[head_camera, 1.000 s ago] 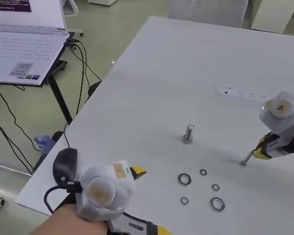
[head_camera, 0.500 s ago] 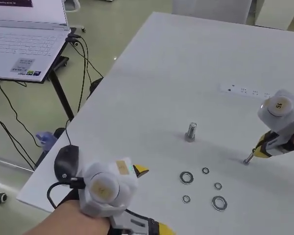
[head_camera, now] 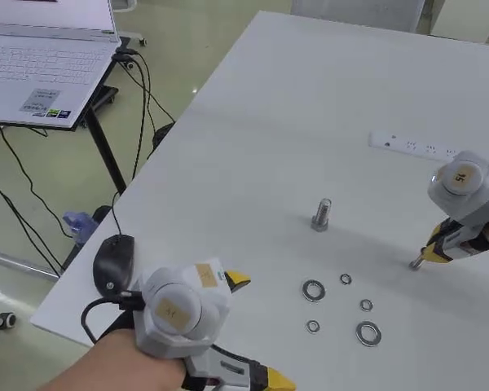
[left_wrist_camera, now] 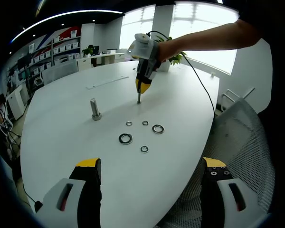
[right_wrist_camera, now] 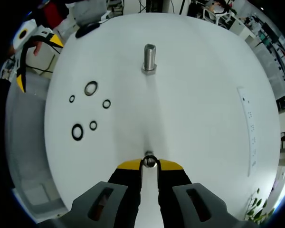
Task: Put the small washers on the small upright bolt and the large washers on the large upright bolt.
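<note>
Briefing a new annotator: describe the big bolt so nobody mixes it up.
On the white table, look just past the cluster of five loose washers, toward the power strip. The large bolt stands there alone, upright on its hex head. Unlike the thinner small bolt, pinched in the right gripper's jaws, nothing touches it.

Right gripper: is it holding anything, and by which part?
The right gripper is shut on the small bolt, pinching its upper end; the rest points down below the jaws. The left gripper is open and holds nothing.
</note>
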`<state>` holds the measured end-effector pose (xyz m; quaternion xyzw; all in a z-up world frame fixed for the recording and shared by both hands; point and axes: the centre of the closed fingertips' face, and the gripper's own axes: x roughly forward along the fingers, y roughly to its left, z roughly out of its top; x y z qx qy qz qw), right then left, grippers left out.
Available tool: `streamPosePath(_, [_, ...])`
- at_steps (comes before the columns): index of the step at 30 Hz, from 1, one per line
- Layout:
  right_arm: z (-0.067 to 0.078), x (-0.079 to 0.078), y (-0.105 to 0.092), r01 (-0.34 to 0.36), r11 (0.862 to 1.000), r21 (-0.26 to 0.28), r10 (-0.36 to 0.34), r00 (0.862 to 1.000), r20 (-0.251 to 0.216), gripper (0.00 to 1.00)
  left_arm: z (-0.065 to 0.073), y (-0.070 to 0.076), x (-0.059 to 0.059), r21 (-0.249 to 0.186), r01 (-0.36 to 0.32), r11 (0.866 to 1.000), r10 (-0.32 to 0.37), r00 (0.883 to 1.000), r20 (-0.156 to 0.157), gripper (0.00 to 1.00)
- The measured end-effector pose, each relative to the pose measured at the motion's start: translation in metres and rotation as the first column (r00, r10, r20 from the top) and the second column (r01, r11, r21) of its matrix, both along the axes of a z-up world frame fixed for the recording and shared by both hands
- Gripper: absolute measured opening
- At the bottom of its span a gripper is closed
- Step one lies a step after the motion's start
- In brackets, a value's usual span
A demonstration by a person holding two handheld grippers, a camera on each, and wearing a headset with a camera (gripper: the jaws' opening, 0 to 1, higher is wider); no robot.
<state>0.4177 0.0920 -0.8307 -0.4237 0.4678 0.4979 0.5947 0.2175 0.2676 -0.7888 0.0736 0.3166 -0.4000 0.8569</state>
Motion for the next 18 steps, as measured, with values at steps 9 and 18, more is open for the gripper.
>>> streamPosePath(9, [-0.012,0.0,0.001,-0.014,1.0,-0.021,0.014,1.0,0.002,0.12,-0.003,0.001,0.0,0.001,0.003,1.0,-0.003,1.0,-0.01,0.85])
streamPosePath(18, [-0.021,-0.001,0.0,-0.017,0.999,-0.031,0.017,1.0,-0.006,0.12,-0.008,0.004,-0.002,0.004,0.0,1.0,0.0,1.0,-0.023,0.85])
